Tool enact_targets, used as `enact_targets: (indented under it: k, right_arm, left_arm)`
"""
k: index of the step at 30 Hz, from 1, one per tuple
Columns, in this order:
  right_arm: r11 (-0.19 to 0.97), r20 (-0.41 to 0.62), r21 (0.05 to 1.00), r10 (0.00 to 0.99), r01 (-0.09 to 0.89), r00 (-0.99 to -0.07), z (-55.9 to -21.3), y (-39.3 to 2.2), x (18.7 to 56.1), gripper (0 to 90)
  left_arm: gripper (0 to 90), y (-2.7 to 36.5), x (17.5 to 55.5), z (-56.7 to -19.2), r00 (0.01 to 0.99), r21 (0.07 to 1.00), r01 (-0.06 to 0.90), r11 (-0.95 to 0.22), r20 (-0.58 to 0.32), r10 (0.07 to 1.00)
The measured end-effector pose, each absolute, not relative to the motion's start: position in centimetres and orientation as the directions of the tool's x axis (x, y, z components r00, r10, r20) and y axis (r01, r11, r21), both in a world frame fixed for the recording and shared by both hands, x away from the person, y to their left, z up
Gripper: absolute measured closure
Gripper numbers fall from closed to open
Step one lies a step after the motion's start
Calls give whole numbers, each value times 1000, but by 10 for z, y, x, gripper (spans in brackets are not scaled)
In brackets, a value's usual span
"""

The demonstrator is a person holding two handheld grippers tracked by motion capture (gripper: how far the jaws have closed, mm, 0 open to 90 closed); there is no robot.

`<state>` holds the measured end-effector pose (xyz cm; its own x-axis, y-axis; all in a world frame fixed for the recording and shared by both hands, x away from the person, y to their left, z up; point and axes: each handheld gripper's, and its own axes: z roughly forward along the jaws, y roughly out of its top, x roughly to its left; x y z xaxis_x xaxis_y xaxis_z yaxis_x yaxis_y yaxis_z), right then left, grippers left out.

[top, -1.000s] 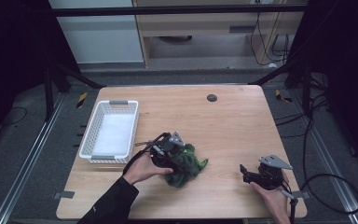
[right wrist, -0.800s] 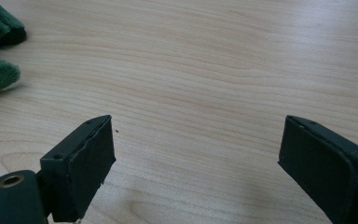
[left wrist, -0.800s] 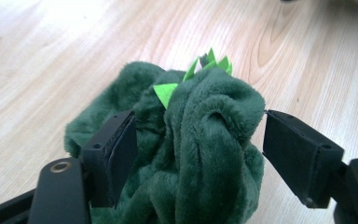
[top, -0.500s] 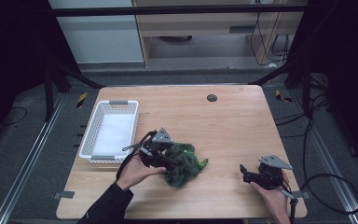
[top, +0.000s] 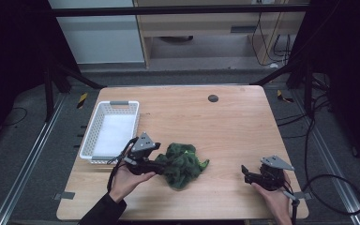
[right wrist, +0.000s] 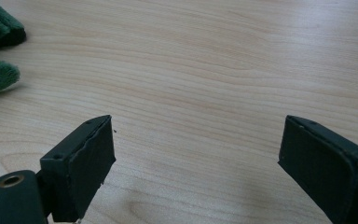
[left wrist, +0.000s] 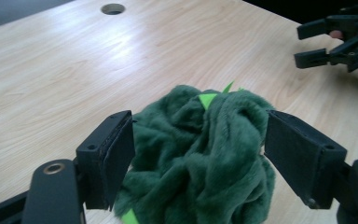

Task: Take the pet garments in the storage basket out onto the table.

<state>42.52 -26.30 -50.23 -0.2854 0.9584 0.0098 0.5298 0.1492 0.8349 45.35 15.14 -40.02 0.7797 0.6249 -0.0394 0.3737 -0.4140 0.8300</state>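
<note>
Left gripper (left wrist: 198,154) fingers stand wide, having just been opening, green plush cloth (left wrist: 200,158) between them on the surface (top: 234,122). Right gripper (right wrist: 196,163) fingers wide, nothing held

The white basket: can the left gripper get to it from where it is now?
Probably yes. The white basket sits just beside the left gripper, with only bare table between them. Its fingers stand open around the green cloth.

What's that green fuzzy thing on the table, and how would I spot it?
Start at the wooden table and find the white basket near its left edge. Just right of the basket, toward the near edge, lies a crumpled dark green plush cloth; nothing else there is soft or green.
</note>
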Motion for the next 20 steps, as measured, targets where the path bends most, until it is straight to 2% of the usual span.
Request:
enact_targets:
  k: [11,20]
  right_arm:
    - [150,11,834,958,531,-288,-502,-263,425,102]
    - [152,9,838,957,525,-291,-501,-263,424,103]
  left_arm:
    - [251,186,436,-414,712,868,382,-318,-57,700]
    - [319,216,424,-436,648,869,416,-269,-75,758]
